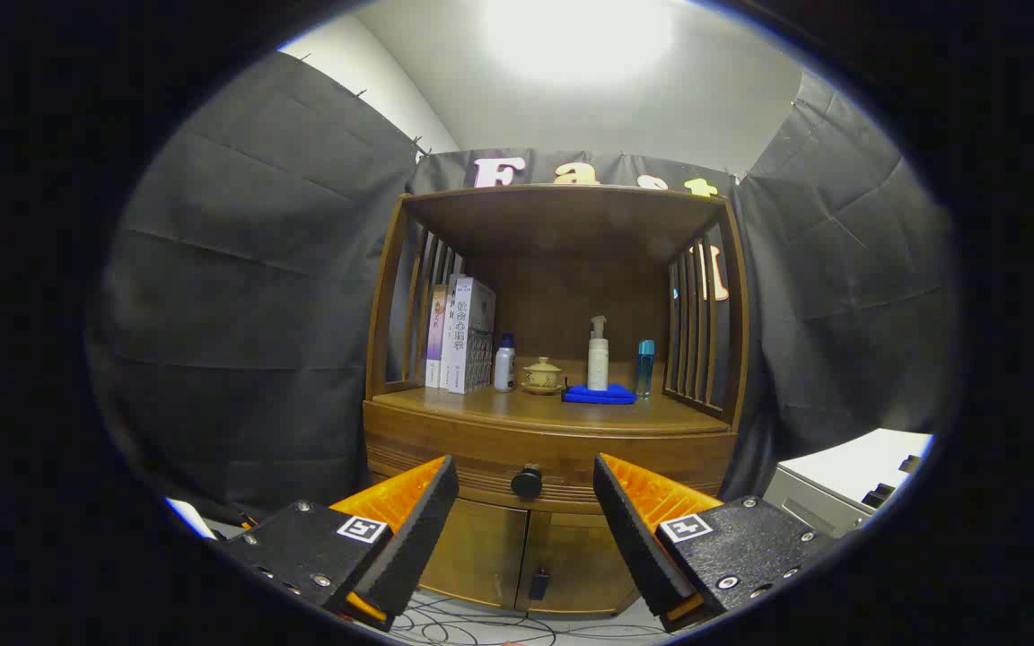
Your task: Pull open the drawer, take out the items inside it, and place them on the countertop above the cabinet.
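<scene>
The hand-held gripper (526, 502) is held with its fingers spread wide apart and nothing between them, aimed straight at the front of a wooden cabinet (553, 422). Beyond the fingertips, in line with the gap between them, sits the drawer (481, 458), fully shut. Its long axis runs crosswise to the fingers, and its front faces back toward the gripper. A dark round knob (527, 482) at the middle of the drawer front points at the gripper, clear of both fingers.

Above the drawer, farther beyond the fingers, lies the bench (499, 408), the countertop inside the open shelf frame. On it, to the left of the fingers' line, stand upright boxes (463, 334) with printing too small to make out. Next comes a white bottle with a blue cap (504, 362), then a small lidded cup on a saucer (542, 376). Right of that a white pump bottle (598, 354) stands on a folded blue cloth (600, 394), with a slim blue bottle (644, 368) just beside it.

Below the drawer are two closed cabinet doors (526, 556), seen between the fingers. Thin cables (481, 628) lie on the floor in front of the cabinet, below the fingers.
</scene>
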Demonstrator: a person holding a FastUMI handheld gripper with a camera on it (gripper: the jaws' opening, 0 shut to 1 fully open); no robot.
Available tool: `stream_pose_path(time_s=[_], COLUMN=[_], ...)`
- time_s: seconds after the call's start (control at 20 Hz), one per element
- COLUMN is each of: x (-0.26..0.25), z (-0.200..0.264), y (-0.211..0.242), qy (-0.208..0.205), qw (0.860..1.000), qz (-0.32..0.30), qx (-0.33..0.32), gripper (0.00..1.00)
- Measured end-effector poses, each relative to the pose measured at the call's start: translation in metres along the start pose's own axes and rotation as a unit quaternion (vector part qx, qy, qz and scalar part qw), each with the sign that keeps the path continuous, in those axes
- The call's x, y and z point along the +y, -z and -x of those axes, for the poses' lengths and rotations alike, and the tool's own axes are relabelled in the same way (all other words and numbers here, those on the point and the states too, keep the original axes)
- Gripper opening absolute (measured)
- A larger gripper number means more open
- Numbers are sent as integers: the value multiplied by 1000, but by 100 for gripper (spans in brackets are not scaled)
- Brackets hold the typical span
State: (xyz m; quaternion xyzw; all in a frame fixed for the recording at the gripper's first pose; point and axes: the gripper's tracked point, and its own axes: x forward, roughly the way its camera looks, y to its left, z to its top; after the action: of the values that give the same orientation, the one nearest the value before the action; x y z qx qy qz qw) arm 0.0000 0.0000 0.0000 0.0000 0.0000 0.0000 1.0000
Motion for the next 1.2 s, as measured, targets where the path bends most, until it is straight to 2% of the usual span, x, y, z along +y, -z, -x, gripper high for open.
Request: stream_pose_path(time_s=[0.25,0.65,1.2], x=[4,1,-8], z=[-2,-17,-71], y=[5,11,26], qy=[1,19,42], qw=[1000,1000,998], qz=[13,-4,-20], qx=[1,19,51], gripper=[95,95,95])
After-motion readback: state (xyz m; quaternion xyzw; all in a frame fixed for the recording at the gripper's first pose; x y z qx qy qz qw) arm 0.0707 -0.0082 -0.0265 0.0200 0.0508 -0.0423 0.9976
